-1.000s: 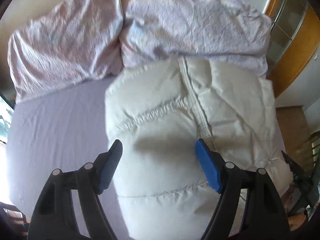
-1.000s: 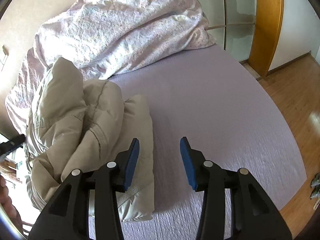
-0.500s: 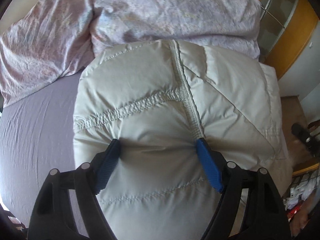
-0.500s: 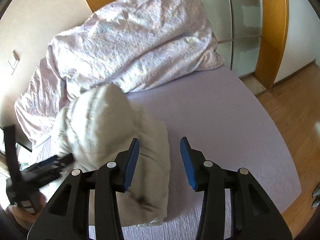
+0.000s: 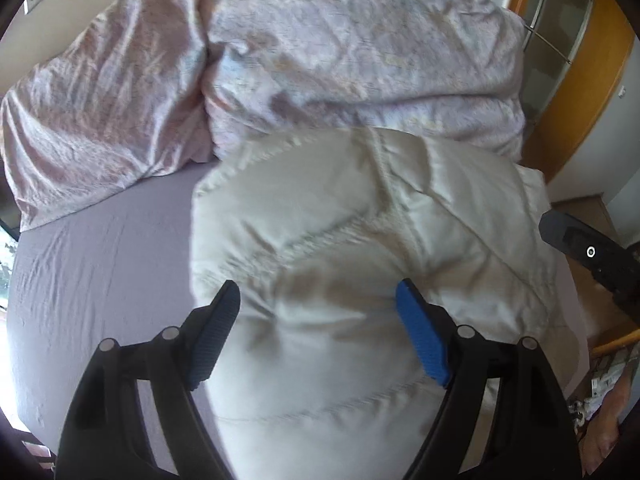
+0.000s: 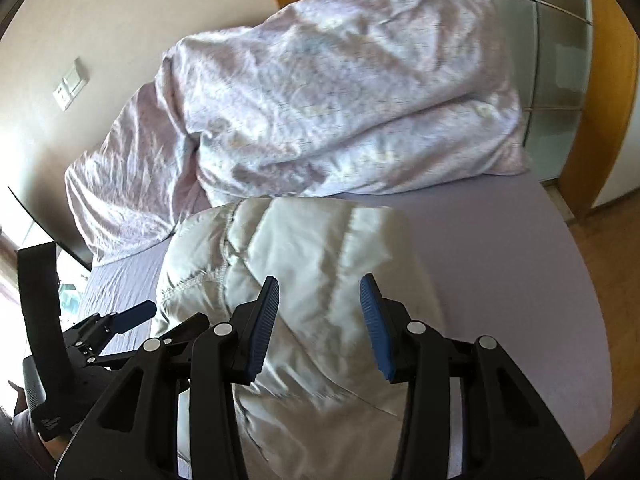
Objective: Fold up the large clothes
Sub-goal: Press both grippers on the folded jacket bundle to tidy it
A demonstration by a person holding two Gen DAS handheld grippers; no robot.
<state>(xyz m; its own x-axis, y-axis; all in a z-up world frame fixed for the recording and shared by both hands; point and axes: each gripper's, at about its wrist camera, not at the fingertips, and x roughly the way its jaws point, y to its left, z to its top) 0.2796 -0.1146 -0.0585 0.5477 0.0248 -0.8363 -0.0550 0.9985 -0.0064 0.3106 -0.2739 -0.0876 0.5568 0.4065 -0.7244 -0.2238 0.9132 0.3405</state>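
A cream padded jacket (image 5: 360,248) lies folded in a thick bundle on the lilac bed sheet (image 5: 100,260). My left gripper (image 5: 318,300) is open, its blue pads spread wide just above the jacket's near part. In the right wrist view the same jacket (image 6: 304,248) lies under my right gripper (image 6: 318,294), which is open and empty above its right half. The left gripper also shows in the right wrist view (image 6: 132,316) at the jacket's left edge. The right gripper's black body shows at the right edge of the left wrist view (image 5: 580,244).
A crumpled pale pink duvet (image 5: 320,60) is heaped along the far side of the bed, touching the jacket's far edge. Wood-framed glass wardrobe doors (image 6: 560,60) stand at the right, with wooden floor (image 6: 616,272) beyond the bed edge.
The left gripper has pulled back and lifted off the jacket, which it was pressing into. The right gripper has moved left, from over the sheet to over the jacket. The jacket has settled flatter.
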